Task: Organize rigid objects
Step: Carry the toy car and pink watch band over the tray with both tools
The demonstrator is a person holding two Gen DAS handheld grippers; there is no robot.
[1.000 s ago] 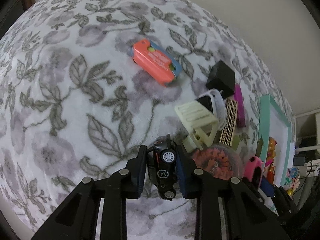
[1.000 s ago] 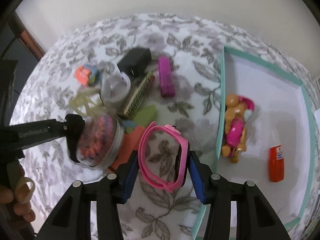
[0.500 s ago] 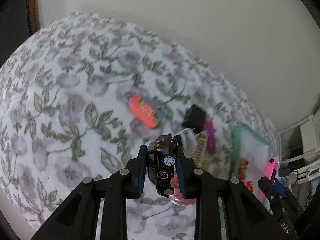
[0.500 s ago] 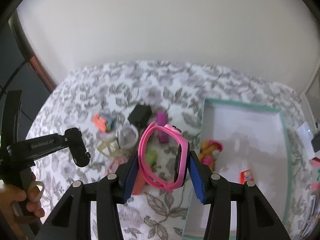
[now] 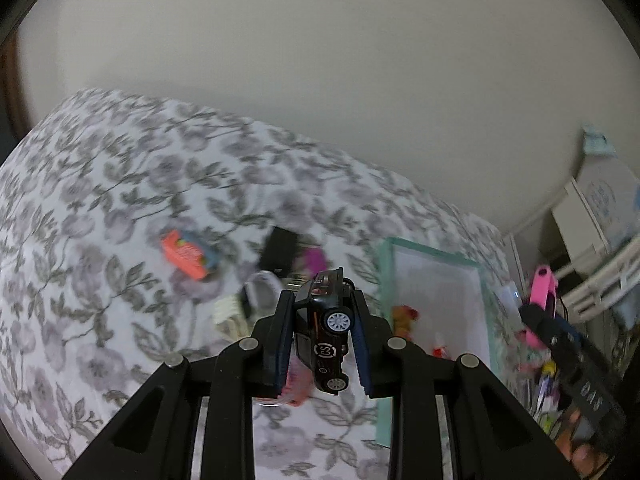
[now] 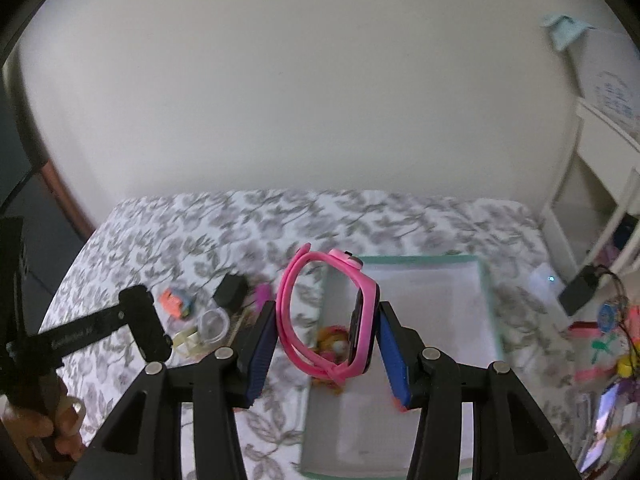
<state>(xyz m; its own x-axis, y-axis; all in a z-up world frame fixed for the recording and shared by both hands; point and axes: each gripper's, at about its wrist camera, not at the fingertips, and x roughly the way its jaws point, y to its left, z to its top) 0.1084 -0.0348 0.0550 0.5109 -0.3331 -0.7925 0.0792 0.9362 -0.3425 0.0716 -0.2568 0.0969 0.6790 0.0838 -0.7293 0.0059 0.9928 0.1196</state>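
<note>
My left gripper (image 5: 322,340) is shut on a small black toy car (image 5: 326,334), held nose-down high above the flowered bed. My right gripper (image 6: 328,340) is shut on a pink wristwatch (image 6: 332,316), its strap looped between the blue pads, above the left edge of the teal-rimmed white tray (image 6: 486,300). In the left wrist view that tray (image 5: 382,280) lies to the right, and the right gripper with the pink watch (image 5: 540,284) shows at the far right. The left gripper's arm (image 6: 136,320) shows at the left of the right wrist view.
On the bed lie an orange box (image 5: 186,254), a black block (image 5: 280,250), a purple piece (image 5: 314,258), a clear round tub (image 6: 214,322) and a cream plastic frame (image 5: 228,312). An orange figure (image 5: 404,316) lies in the tray. White shelving (image 6: 600,184) stands right.
Both grippers have risen well above the bed with the car and the watch still held. The objects below look smaller, and more wall shows.
</note>
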